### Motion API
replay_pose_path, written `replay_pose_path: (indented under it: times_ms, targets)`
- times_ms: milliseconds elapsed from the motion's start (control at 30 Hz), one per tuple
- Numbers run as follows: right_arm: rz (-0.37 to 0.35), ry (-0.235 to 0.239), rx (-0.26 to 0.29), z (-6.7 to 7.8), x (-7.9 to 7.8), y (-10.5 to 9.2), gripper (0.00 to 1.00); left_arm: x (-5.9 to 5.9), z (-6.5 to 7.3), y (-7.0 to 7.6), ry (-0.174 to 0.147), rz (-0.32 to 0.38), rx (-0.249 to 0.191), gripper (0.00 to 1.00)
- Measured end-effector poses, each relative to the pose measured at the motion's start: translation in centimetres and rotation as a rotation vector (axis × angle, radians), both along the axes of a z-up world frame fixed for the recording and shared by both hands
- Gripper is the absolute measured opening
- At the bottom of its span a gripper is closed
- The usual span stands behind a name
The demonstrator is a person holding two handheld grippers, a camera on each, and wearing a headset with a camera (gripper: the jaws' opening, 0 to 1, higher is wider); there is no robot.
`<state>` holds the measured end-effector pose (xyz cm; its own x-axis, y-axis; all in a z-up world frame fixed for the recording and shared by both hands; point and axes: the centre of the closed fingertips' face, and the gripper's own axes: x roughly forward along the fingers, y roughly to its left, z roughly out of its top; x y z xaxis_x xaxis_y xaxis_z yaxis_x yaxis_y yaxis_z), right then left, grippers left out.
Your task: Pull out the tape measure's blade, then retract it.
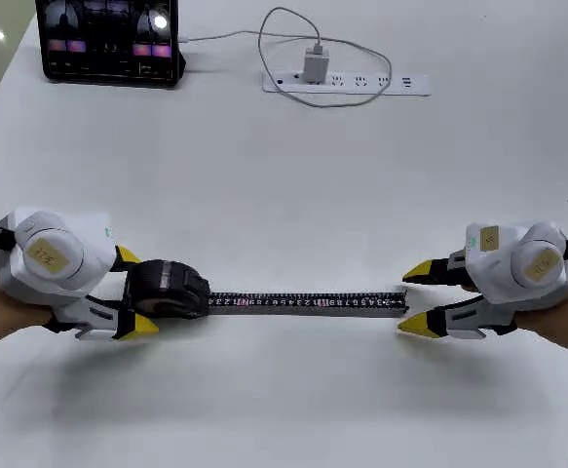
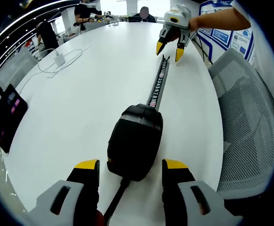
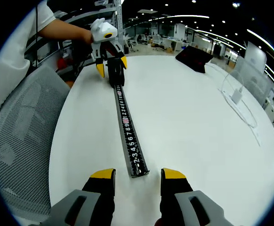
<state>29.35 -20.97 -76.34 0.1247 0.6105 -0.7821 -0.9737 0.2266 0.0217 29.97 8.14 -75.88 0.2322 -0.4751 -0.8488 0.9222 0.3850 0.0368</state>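
Black tape measure blade [image 3: 129, 136], white digits 2 to 9 in sequence, red-boxed figures illegible

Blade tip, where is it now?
Head view: the blade tip lies right of centre on the table, at the mouth of the right gripper's open jaws.

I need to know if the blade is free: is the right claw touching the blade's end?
Apart. In the right gripper view, bare table shows between the blade and each jaw of the open right claw.
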Motion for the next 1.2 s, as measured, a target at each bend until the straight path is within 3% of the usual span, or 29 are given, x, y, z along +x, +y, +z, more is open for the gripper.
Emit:
replay_pose_path:
  times_ms: [267, 367, 667, 767, 1200]
  targets:
    - [-0.041, -0.003, 0.000, 0.2, -0.1, -0.2, 0.46, -0.1, 0.4, -0.2, -0.015, 0.045, -0.029, 0.58]
    - [-0.058, -0.013, 0.002, 0.4, 0.0, -0.4, 0.49, 0.0, 0.9, -0.1, -0.011, 0.081, -0.061, 0.62]
    - [-0.103, -0.019, 0.033, 1.3, -0.3, -0.4, 0.57, 0.1, 2.3, 0.3, -0.045, 0.144, -0.104, 0.64]
    - [-0.127, -0.017, 0.053, 1.7, -0.6, -0.3, 0.61, -0.1, 2.5, 0.3, -0.063, 0.157, -0.116, 0.68]
    - [-0.193, -0.016, 0.085, 2.7, -1.6, -0.5, 0.75, -1.6, 3.6, 0.1, -0.072, 0.218, -0.180, 0.78]
